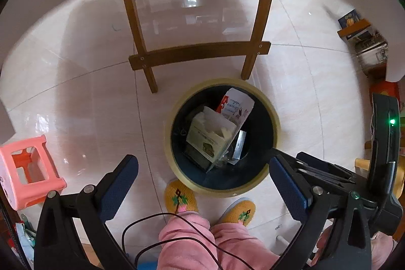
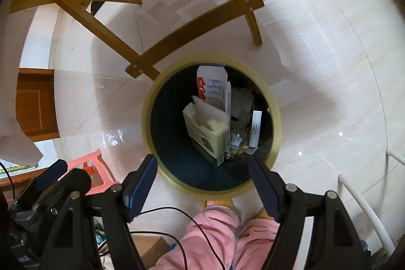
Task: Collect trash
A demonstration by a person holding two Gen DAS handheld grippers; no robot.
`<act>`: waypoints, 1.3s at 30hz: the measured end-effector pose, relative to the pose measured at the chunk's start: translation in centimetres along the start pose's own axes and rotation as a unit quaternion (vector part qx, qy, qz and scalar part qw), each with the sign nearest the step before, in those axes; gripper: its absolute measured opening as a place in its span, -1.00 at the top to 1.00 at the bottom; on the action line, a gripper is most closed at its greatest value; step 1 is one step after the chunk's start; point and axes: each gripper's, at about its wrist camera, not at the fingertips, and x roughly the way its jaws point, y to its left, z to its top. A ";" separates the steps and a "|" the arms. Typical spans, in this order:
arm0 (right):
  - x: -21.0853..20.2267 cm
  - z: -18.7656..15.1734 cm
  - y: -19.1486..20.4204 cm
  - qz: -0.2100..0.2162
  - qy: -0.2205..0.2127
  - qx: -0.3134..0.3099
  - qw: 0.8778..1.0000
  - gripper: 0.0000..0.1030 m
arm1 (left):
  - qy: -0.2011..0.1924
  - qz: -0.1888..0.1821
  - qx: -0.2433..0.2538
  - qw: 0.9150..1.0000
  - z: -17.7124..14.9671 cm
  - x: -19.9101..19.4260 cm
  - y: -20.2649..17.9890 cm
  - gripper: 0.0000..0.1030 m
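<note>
Above the bin [image 1: 222, 137] both claws are held, pointed down at its mouth. The left claw [image 1: 203, 184] is spread wide with nothing between its pads; the right claw [image 2: 203, 184] is likewise wide and empty. The bin, dark inside with a pale yellow rim, is set on the tiled floor just in front of the person's slippers [image 1: 181, 196] and just short of the wooden chair [image 1: 197, 52].

Inside the bin the trash is seen: a cream carton [image 1: 211, 136] standing on end with its top torn open, a white-and-red box [image 1: 236, 105] leaning behind it against the far wall, and a small white packet [image 2: 255, 129] beside clear crinkled wrapping at the bottom. No trash is seen on the floor around the bin.

These pieces are judged light and thin-walled. The cartons would be crushed easily, so a gentle squeeze across the flat faces, near a folded edge where the card is stiffer, is advised. The clear wrapping is likely slippery and limp, and is best pinched at a bunched part.

A pink stool [image 1: 27, 173] is placed well left of the bin.
</note>
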 end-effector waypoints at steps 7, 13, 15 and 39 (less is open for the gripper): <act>-5.1 -0.6 1.6 -0.004 -0.015 -0.012 1.000 -0.46 | -0.019 0.002 -0.010 1.000 -0.3 -6.3 0.3 -0.99; -11.5 -1.4 3.6 0.000 -0.036 -0.023 0.999 -0.46 | -0.042 0.004 -0.018 0.999 -0.4 -13.8 0.2 -0.99; -14.0 -1.7 4.4 0.004 -0.044 -0.027 0.999 -0.46 | -0.048 0.006 -0.018 0.999 -0.4 -15.9 0.0 -0.99; -37.7 -3.1 15.5 -0.005 -0.152 -0.144 0.978 -0.46 | -0.188 0.049 -0.042 0.980 0.3 -41.1 -1.2 -0.98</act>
